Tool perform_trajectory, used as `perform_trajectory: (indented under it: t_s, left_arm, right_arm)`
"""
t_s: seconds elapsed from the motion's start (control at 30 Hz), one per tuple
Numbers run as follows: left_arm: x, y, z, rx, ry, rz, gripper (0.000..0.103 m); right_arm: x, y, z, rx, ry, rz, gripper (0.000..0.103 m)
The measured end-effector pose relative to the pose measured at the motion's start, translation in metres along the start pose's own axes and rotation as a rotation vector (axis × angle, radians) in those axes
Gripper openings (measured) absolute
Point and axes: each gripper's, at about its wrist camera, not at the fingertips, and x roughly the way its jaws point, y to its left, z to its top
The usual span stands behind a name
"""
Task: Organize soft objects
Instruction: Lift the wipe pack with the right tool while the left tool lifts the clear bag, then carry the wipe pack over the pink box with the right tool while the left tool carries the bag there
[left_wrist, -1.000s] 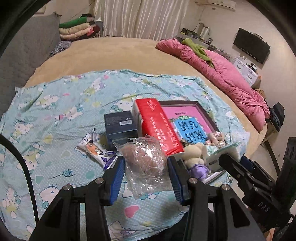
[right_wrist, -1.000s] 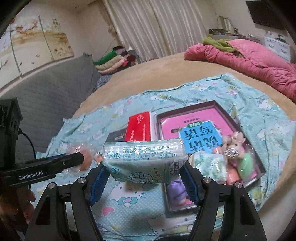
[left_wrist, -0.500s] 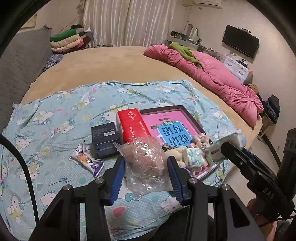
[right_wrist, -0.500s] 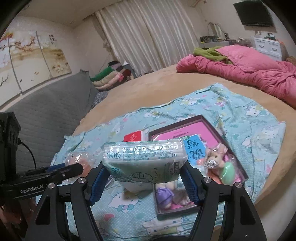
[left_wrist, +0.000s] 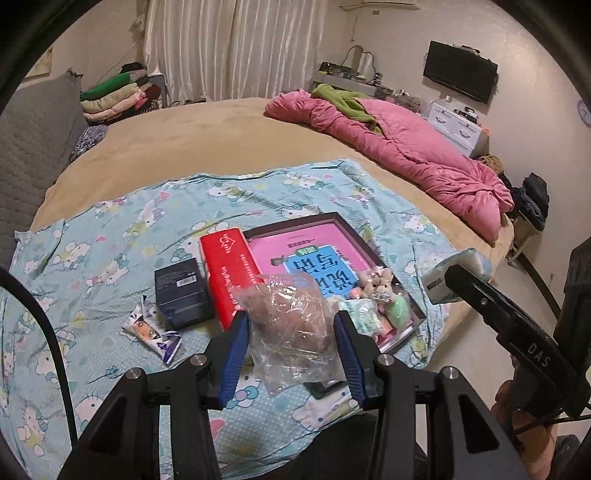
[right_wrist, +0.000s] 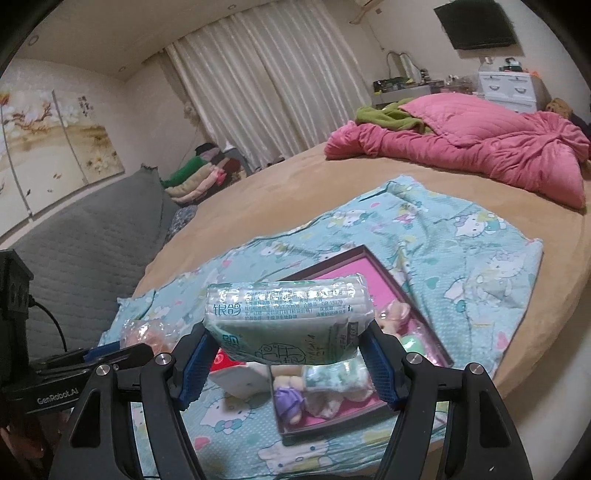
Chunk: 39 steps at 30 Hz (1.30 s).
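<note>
Bedroom: cartoon-print sheet (left_wrist: 110, 236) over tan round bed (left_wrist: 207, 136), pink quilt (left_wrist: 417, 155).

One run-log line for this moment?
left gripper: shut on plastic bag | right gripper: shut on tissue pack | both above bed

Wall television (left_wrist: 460, 75), folded clothes pile (left_wrist: 118, 98)

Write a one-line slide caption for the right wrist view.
Right gripper holds a green tissue pack above the cartoon-print sheet, over a shallow tray of small plush toys.
</note>
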Motion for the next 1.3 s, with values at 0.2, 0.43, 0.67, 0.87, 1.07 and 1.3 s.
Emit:
perform_trajectory:
  t_s: [0.2,0.43,0.67,0.87,1.07,1.3]
  left_arm:
    - [0.001,-0.013,0.002,0.014,-0.006,-0.016,0.047]
    - [0.016,-0.031,0.003,0.032,0.010,-0.046,0.047]
    - [0.037,-0.044,0.001,0.055,0.041,-0.056,0.047]
    - [0.057,-0.046,-0.002,0.060,0.077,-0.054,0.047]
    - [0.075,-0.048,-0.001,0.054,0.104,-0.056,0.047]
    - [0.096,-0.054,0.003,0.059,0.131,-0.055,0.047]
  right_arm:
    - [-0.005,-0.012,0.002,0.014,-0.010,-0.022,0.074]
    - [-0.006,-0.028,0.003,0.018,-0.008,-0.050,0.074]
    - [0.007,-0.045,-0.005,0.017,0.037,-0.080,0.074]
    - [0.021,-0.054,-0.016,0.011,0.082,-0.104,0.074]
    - [0.033,-0.058,-0.024,-0.008,0.122,-0.126,0.074]
    - [0.041,-0.065,-0.029,-0.011,0.140,-0.131,0.074]
